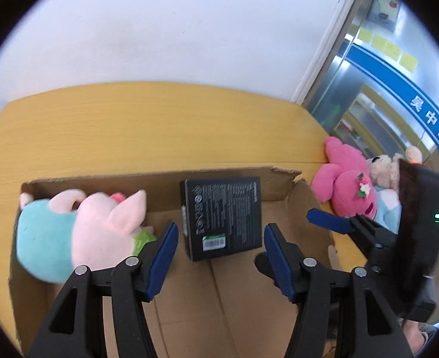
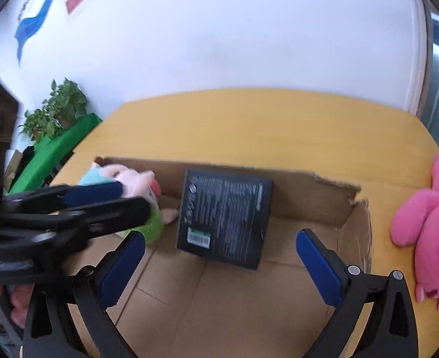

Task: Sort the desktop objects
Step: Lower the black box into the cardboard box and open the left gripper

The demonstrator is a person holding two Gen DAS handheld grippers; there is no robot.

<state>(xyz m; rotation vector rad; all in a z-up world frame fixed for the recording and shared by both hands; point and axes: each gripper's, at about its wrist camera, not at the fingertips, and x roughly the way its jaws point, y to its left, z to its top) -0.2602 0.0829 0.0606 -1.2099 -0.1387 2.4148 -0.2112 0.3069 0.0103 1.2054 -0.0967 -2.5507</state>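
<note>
Black box (image 1: pixel 223 217) apparently leans in carton (image 1: pixel 306 200), beyond both gaping hand-held grippers.

Each claw is built of black plastic arms with triangular cut-outs and round silver rivets at the pivots. The left claw (image 1: pixel 220 238) and right claw (image 2: pixel 220 256) both carry dark blue rubber pads on their fingers (image 2: pixel 317 265). A small green light glows on the right claw's black housing.
</note>
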